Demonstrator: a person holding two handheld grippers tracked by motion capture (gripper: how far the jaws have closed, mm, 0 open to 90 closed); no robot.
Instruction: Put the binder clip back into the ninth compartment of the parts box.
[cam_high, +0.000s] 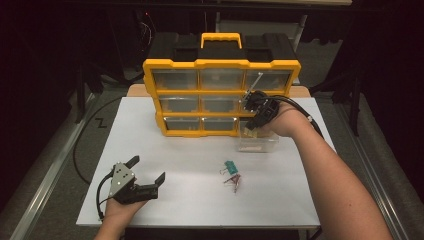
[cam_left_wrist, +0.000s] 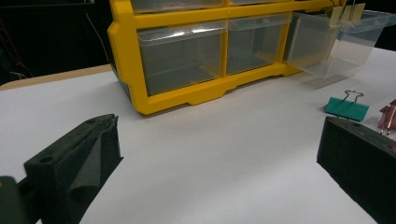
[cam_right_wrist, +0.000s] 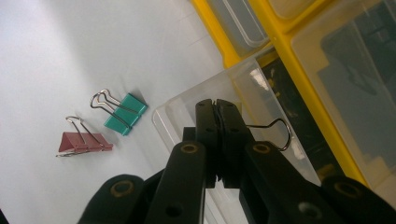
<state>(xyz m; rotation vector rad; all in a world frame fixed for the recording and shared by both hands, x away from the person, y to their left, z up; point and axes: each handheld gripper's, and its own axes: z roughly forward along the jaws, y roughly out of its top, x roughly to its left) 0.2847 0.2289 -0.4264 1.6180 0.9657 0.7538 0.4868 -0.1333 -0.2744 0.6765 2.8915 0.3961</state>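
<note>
The right gripper (cam_right_wrist: 217, 109) is clamped on a binder clip (cam_right_wrist: 275, 133) above the pulled-out clear drawer (cam_high: 258, 142) at the yellow organizer's (cam_high: 220, 65) near right corner. The left gripper (cam_high: 148, 170) rests wide open near left, holding nothing. 2 clips, green (cam_high: 230, 166) and red (cam_high: 234, 180), lie between them on the table (cam_high: 190, 150).

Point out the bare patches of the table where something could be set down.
The widest bare patch lies between the left gripper, the organizer and the green clip. The table's front strip below the red clip is also bare. It is crowded at the pulled-out drawer, where the right gripper hangs.
</note>
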